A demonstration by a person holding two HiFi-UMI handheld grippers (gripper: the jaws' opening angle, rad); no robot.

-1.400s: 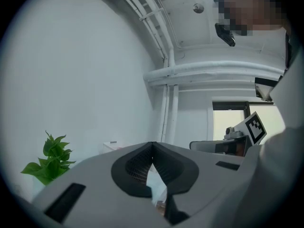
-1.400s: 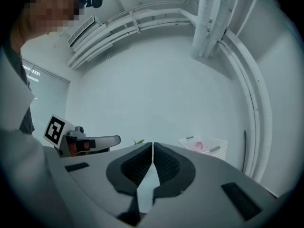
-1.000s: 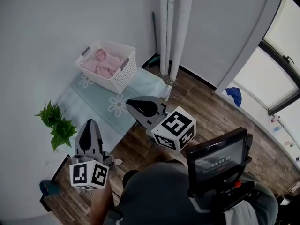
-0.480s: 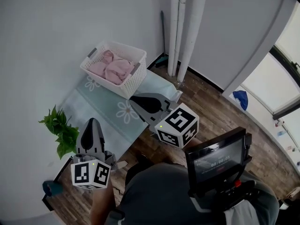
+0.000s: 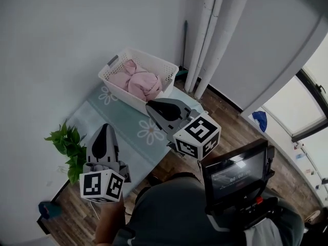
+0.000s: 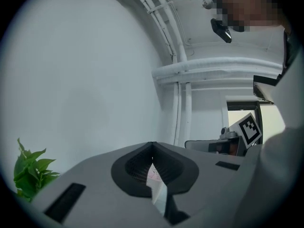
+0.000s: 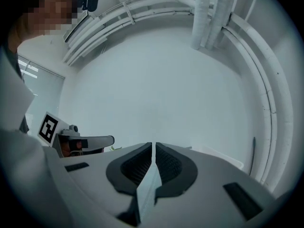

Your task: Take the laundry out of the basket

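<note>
Pink laundry (image 5: 137,81) is lying in basket (image 5: 164,68). Clenched and empty, left gripper (image 5: 105,129) and right gripper (image 5: 151,106) are hovering; fingers (image 7: 168,165) need opening wide before descending onto cloth.

From above the person, the head camera looks steeply down from well back, seeing the left tool (image 5: 105,128) and right tool (image 5: 149,106) from behind, with the basket (image 5: 151,58) beyond the right tool's tip and the plant (image 5: 69,142) just left of the left tool. Each tool's own camera sits low and close behind its jaws, facing along them to the white wall (image 6: 95,80) and pipes (image 6: 183,113). Both share these, and each catches the other tool at its inner side.
</note>
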